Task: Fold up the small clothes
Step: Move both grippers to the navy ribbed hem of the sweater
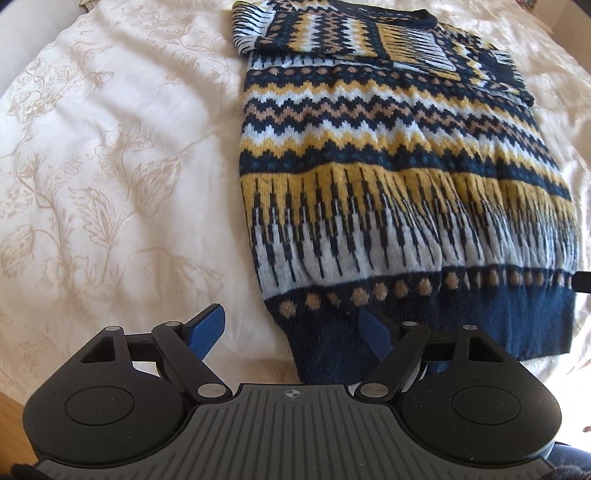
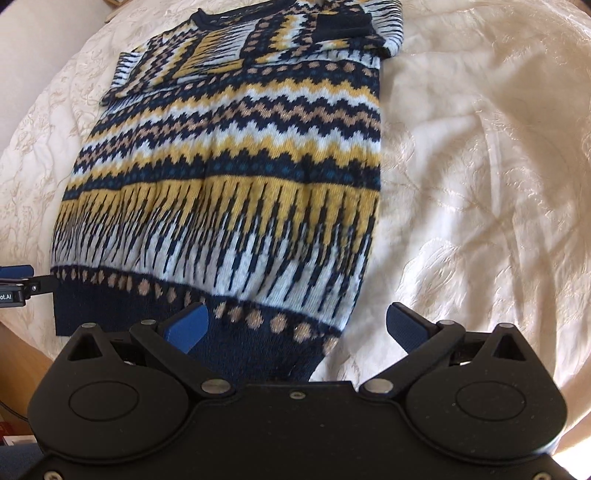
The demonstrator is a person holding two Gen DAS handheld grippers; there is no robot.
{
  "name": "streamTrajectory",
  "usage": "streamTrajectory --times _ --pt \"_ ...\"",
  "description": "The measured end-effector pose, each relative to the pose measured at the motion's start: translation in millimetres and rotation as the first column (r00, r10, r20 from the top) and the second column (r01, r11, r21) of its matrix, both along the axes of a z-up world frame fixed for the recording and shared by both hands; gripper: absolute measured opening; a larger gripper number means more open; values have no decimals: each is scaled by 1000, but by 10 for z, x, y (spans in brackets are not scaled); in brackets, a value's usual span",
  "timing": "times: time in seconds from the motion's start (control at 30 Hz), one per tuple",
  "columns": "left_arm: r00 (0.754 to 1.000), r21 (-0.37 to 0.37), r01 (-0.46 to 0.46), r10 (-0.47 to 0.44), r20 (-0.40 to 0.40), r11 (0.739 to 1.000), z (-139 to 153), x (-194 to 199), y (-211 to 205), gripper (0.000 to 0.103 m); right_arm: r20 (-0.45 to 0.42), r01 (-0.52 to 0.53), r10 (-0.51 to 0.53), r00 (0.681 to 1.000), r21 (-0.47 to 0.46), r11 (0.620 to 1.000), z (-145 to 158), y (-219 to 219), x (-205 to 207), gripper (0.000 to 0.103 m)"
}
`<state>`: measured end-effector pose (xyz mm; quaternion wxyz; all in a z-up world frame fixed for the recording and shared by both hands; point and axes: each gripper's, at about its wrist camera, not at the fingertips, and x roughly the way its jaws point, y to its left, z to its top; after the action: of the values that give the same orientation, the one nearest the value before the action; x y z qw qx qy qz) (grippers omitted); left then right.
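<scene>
A: The left gripper [image 1: 291, 328] has its blue pads spread wide, holding nothing. It straddles the near left corner of the sweater [image 1: 399, 177], one pad [image 1: 207, 326] over the bedspread [image 1: 110, 166] and the other over the navy hem [image 1: 517, 325].

B: And the right gripper [image 2: 299, 326] mirrors it, jaws equally apart and empty, at the hem's opposite corner [image 2: 310, 354]. In its view the left tool's tip shows at the far left edge, level with the hem band.

A: So both seem lined up to take the bottom edge and carry it toward the collar [image 1: 391, 7]. That is a judgement, but the sleeves [image 2: 207, 51] already lie folded across the chest, so the bottom-to-top fold looks next.

B: To do it well, each pair of pads should slide down so one goes under the ribbing and one over, catching both layers before closing. Pinching only the top layer would let the back panel drag.

A: Both corners should rise together and travel evenly, or the zigzag bands will skew.

B: The knit is thick and soft, with yellow, white, tan and navy bands, dotted rows and long spiky stripes above the hem. It bulges slightly just above the ribbing, so it will fold with a rounded crease.

A: The bedspread beneath is cream, faintly glossy, woven with a pale leaf pattern, and rumpled. It is a soft, yielding surface, so the lower pad may press in a little to get under the hem.
</scene>
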<state>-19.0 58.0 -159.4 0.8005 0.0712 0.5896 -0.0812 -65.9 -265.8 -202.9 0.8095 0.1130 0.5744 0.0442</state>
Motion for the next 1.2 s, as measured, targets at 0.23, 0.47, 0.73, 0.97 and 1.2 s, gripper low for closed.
streamTrajectory --times 0.23,0.47,0.73,0.97,1.2 --pt "998 -23 62 -62 9 998 -125 -142 -2 79 9 -20 20 1000 -7 1000 -129 168 -155 102" --pt "998 -37 65 -66 -21 997 -364 -146 -29 79 1 -20 20 1000 -29 999 -333 251 -220 102" --pt "998 -63 70 -70 -1 996 -496 -166 20 81 41 -4 6 999 -36 999 -463 277 -299 103" --pt "995 -25 100 -100 -21 995 -571 -230 -21 99 87 6 -5 996 -16 1000 -477 225 -388 103" --pt "993 -20 109 -110 -39 994 -533 -204 -3 90 93 -49 55 994 -67 997 -492 302 -385 103"
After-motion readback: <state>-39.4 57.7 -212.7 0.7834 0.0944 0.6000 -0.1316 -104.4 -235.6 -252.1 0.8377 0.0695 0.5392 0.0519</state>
